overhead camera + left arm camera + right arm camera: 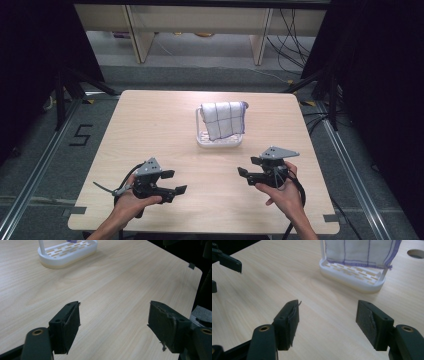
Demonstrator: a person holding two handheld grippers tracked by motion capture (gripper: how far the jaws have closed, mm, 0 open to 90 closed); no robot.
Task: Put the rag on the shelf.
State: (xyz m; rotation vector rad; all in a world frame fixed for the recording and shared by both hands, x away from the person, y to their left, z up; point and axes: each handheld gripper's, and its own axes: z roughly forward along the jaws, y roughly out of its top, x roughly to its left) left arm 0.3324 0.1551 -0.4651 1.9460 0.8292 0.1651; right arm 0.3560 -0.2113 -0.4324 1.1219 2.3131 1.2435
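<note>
High view, left gripper and right gripper jaws wide apart, holding nothing.

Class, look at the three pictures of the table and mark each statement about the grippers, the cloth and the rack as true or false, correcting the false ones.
1. A checked cloth hangs over the white rack. True.
2. The left gripper is shut on the cloth. False: its jaws are open and hold nothing.
3. The right gripper has open jaws. True.
4. The rack lies on the floor. False: it stands on the wooden table.
5. Both grippers are nearer the person than the rack. True.
</note>
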